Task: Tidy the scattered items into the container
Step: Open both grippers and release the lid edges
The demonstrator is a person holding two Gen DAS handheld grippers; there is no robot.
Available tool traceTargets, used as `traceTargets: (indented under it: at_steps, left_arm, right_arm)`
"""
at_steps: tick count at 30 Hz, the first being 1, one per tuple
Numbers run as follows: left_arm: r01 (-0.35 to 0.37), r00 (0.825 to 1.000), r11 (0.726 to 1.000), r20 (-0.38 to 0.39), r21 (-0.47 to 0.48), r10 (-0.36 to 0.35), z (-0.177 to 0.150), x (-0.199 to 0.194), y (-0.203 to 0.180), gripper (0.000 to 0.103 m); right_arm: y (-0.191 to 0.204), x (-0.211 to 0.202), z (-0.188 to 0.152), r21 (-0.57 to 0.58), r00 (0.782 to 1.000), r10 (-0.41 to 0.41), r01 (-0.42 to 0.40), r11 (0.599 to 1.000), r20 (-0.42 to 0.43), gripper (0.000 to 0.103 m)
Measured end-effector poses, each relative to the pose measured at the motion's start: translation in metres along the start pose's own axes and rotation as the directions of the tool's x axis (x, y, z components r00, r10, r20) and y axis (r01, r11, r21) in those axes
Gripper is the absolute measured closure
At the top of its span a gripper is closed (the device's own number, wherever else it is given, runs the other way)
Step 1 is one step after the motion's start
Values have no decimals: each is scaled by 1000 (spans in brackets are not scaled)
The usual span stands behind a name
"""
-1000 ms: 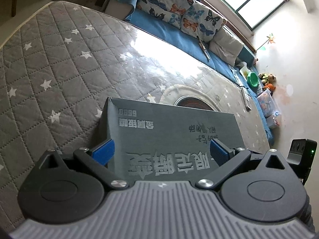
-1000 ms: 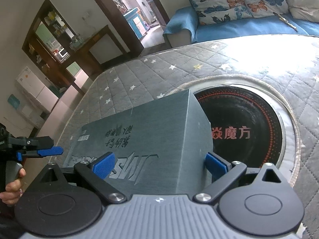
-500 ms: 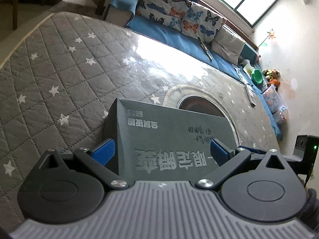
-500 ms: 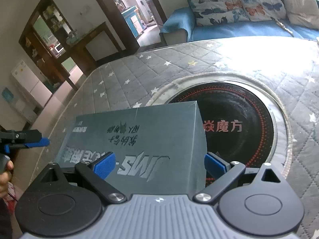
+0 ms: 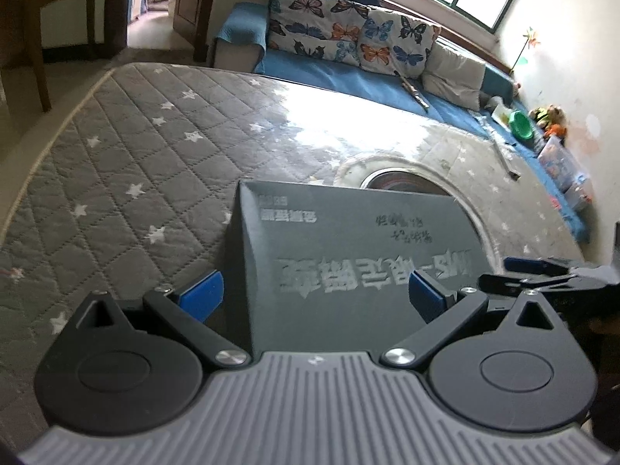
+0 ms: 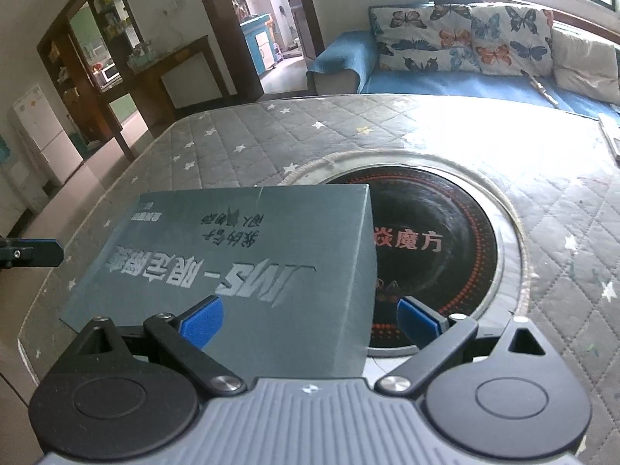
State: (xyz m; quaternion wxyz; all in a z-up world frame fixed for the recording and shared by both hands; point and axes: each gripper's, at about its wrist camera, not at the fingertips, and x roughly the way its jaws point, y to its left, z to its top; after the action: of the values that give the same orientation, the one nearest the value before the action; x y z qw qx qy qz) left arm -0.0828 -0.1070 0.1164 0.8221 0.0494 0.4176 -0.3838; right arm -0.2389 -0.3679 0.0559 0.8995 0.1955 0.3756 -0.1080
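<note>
A closed dark grey box (image 5: pixel 348 255) with silver lettering lies on the quilted grey star-print table cover (image 5: pixel 128 162), its far right corner over the round black cooktop (image 6: pixel 434 240). My left gripper (image 5: pixel 314 296) is open at the box's near left end: the left blue pad (image 5: pixel 201 294) is just outside the box's side, the right pad (image 5: pixel 426 298) over its top. My right gripper (image 6: pixel 310 319) is open at the box (image 6: pixel 248 267) right end, one pad over the lid and the other past its right side. No scattered items are in sight.
The right gripper's fingers (image 5: pixel 542 267) show at the left view's right edge, and the left gripper's blue tip (image 6: pixel 31 252) at the right view's left edge. A blue sofa (image 5: pixel 348 73) with butterfly cushions runs behind the table. The table's edge (image 6: pixel 116 178) drops off at the left.
Both wrist views have tilted up and drawn back a little, showing more of the room. The box stays between both sets of fingers, and the jaw widths have not changed.
</note>
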Motion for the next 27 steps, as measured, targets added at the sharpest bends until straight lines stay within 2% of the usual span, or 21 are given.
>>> traceTargets:
  at_steps: [8,16,27]
  left_arm:
    - [-80,997,996,27,46,78,-26,-16,1,2]
    - [-169,985,984,35,46,168,-46,-26,17,2]
    - [-261,965,965,11,28,260,-57,-16,50,2]
  right_arm:
    - [2,-12,-14,-44,999,-42,43,998,19,3]
    - [-10,-27,-34,-68,994,-100,103,992,41,2]
    - [-39,-34,-47,-34,986,-158,160,987,50,0]
